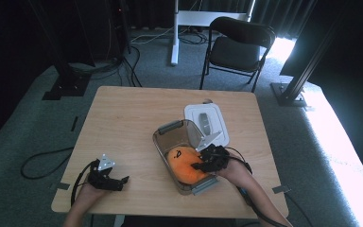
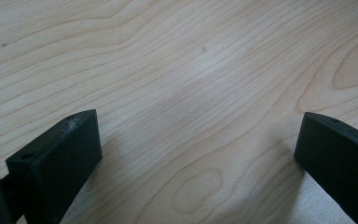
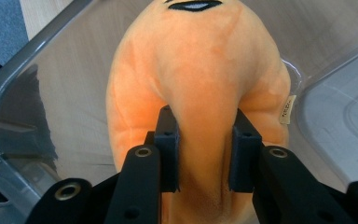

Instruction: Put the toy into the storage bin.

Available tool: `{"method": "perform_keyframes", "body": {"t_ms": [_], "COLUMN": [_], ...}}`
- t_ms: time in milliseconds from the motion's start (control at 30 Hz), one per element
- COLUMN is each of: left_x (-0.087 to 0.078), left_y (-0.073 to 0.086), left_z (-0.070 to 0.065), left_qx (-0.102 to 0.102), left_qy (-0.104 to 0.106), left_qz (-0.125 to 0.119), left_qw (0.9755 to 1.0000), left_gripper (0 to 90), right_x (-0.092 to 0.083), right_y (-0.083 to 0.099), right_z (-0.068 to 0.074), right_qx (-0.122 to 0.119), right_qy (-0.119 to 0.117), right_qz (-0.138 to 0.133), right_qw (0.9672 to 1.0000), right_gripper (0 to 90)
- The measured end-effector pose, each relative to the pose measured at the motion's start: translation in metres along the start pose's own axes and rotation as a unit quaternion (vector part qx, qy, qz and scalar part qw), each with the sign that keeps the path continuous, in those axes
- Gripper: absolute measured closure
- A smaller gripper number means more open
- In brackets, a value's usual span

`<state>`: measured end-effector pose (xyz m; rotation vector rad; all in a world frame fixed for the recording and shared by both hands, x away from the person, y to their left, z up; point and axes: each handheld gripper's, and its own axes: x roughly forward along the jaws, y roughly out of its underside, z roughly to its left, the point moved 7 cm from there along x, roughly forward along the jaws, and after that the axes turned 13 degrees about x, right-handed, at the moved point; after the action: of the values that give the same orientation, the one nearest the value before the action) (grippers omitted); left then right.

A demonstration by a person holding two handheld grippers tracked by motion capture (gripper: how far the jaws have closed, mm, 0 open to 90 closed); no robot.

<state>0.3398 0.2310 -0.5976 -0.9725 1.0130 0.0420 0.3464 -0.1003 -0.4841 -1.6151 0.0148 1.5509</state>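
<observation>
The right hand-held gripper (image 3: 205, 154) pinches a fold of the orange plush toy (image 3: 200, 70), which lies inside the clear plastic container (image 1: 163, 137) near the middle of the table (image 1: 123, 118); the step in hand looks like either setting the toy into the container or lifting it out, and the pictures do not settle which. The next move would call for either a clean release with a straight pull-back or a lift clear of the container walls. There is one toy, one container, one white lid (image 1: 220, 118) lying just beside it, and two grippers, the left hand-held gripper (image 1: 108, 182) resting with jaws spread and nothing between them near the table's front left edge.
</observation>
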Motion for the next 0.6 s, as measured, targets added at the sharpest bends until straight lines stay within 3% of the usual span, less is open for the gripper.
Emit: {"method": "perform_keyframes", "body": {"t_ms": [300,600], "left_x": [0.000,0.000], "left_y": [0.000,0.000], "left_z": [0.000,0.000], "left_qx": [-0.001,-0.001], "left_qy": [0.000,0.000], "left_qz": [0.000,0.000], "left_qw": [1.0000,1.0000], "left_gripper": [1.0,1.0], "right_x": [0.007,0.011], "right_y": [0.000,0.000], "right_z": [0.003,0.006], "right_qx": [-0.002,0.000], "right_qy": [0.010,0.016], "right_qz": [0.015,0.035], "right_qw": [0.9998,0.9993], "right_gripper": [60.4,44.7]}}
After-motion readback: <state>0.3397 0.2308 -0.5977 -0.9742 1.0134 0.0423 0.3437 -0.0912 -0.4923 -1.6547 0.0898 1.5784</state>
